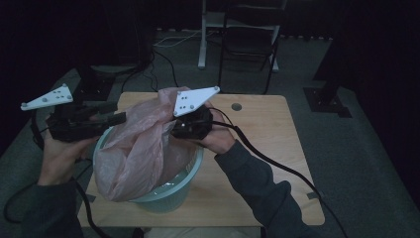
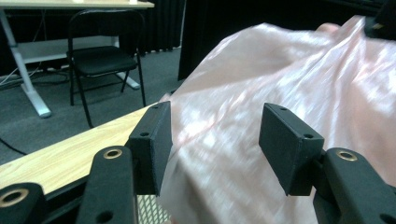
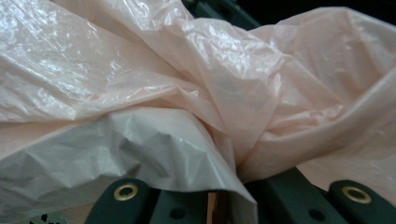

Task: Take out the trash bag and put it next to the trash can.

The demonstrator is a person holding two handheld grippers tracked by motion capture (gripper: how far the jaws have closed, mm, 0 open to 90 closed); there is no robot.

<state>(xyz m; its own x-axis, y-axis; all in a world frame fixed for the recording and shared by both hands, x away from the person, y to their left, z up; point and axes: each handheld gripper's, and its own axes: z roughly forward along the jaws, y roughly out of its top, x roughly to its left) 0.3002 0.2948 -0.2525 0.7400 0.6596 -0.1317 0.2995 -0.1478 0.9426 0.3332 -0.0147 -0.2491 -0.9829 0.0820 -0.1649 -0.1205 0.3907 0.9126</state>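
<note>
Over mint basket (image 1: 166, 196): right hand-held gripper (image 3: 229, 196) pinching pink bag (image 3: 196, 84); left hand-held gripper (image 2: 215, 144) spread, bag beyond.

Pale pink bag (image 1: 141, 144), mint-green mesh bin (image 1: 171, 196), light wood table (image 1: 270, 134), black claws, black chair (image 1: 250, 39)

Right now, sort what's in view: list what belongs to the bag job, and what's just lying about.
In the job:
pink bag
green basket
left gripper, open beside the bag
right gripper, shut on the bag

Lying about:
black chair
floor cables
</note>
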